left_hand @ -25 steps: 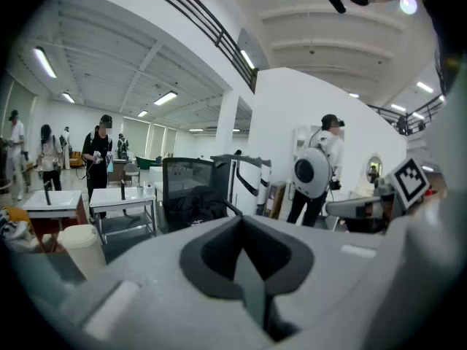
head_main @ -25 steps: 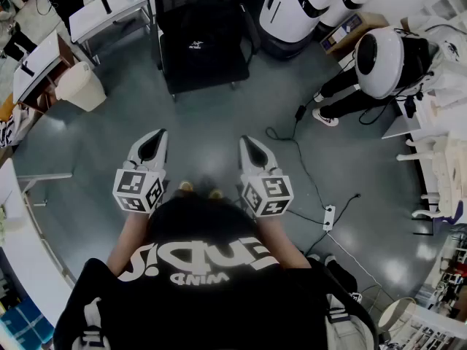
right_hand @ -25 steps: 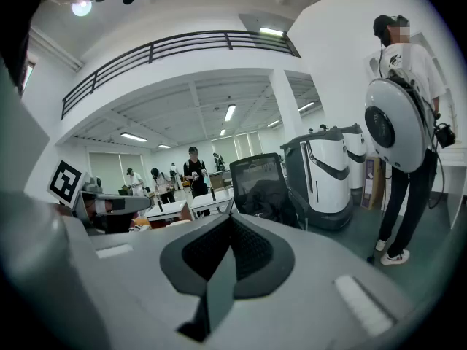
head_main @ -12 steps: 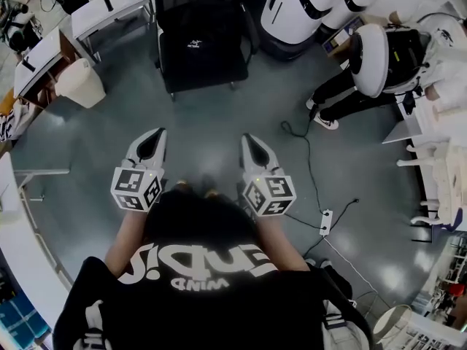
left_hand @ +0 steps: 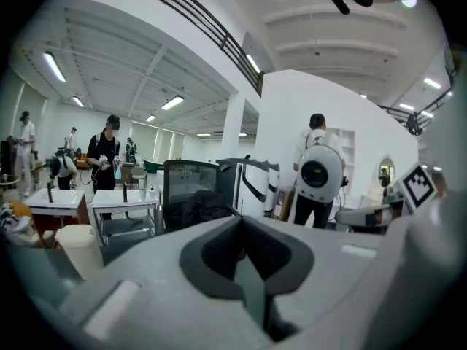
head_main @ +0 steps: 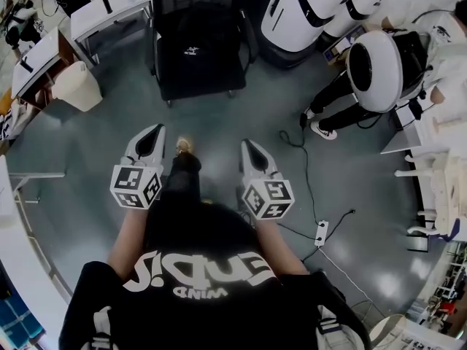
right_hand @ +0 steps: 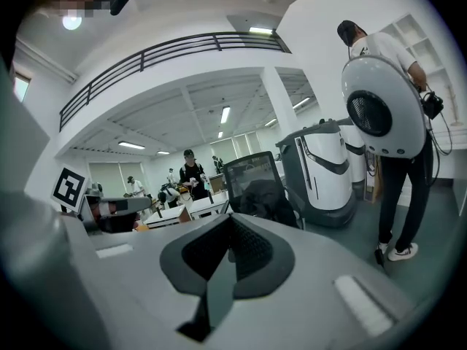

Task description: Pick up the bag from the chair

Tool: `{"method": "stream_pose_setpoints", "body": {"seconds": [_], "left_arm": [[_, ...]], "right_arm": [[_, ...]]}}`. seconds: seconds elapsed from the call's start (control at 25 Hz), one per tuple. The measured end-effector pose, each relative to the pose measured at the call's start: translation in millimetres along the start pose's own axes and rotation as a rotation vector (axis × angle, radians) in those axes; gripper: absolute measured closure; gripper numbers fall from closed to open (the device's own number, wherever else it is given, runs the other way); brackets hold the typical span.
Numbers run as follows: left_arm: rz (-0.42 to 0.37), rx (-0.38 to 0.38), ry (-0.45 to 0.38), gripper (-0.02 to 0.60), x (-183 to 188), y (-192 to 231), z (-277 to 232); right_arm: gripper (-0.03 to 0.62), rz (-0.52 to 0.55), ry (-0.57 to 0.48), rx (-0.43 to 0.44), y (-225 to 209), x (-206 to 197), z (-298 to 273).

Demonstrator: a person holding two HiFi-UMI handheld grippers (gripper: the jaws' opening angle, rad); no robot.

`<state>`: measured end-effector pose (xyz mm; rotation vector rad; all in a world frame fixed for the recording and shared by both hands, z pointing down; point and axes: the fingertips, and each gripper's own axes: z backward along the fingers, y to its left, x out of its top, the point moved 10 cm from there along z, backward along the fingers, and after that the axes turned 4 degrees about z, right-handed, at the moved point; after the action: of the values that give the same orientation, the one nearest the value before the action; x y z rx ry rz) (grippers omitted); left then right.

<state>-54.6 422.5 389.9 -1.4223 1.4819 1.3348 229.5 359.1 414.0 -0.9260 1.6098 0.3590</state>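
Observation:
A black bag [head_main: 195,52] lies on the seat of a black office chair [head_main: 165,79] at the top middle of the head view, well ahead of both grippers. My left gripper [head_main: 152,133] and right gripper [head_main: 251,147] are held side by side above the grey floor, both shut with nothing between the jaws. In the left gripper view the bag [left_hand: 201,205] sits on the chair [left_hand: 187,178] just beyond my left gripper [left_hand: 243,223]. The right gripper view shows the bag [right_hand: 268,195] and chair [right_hand: 249,169] past my right gripper [right_hand: 230,222].
A white bin [head_main: 76,86] and tables [head_main: 109,9] stand left of the chair. Large white machines [head_main: 306,6] stand to its right. A person wearing a round white pack [head_main: 375,60] stands at the right. A cable and power strip [head_main: 319,232] lie on the floor.
The chair with the bag has come nearer in the head view. The person's leg has stepped forward between the grippers. Both grippers stay shut and level.

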Motion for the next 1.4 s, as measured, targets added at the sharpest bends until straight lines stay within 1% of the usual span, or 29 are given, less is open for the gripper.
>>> {"method": "stream_pose_setpoints", "body": {"seconds": [0.28, 0.64, 1.04, 1.28, 1.4], "left_arm": [[0.011, -0.03, 0.001, 0.581, 19, 25, -79], [0.016, -0.05, 0.025, 0.581, 65, 83, -184], [0.005, -0.087, 0.041, 0.581, 122, 162, -293], [-0.006, -0.134, 0.045, 0.581, 141, 190, -329], [-0.004, -0.151, 0.051, 0.581, 154, 211, -367]], "right_arm": [[0.591, -0.015, -0.009, -0.031, -40, 21, -61], [0.591, -0.039, -0.015, -0.054, -83, 73, -174], [0.591, -0.059, -0.033, -0.104, -113, 127, -294], [0.591, -0.063, -0.042, -0.129, -112, 143, -337], [0.591, -0.062, -0.037, -0.137, -119, 157, -371]]}}
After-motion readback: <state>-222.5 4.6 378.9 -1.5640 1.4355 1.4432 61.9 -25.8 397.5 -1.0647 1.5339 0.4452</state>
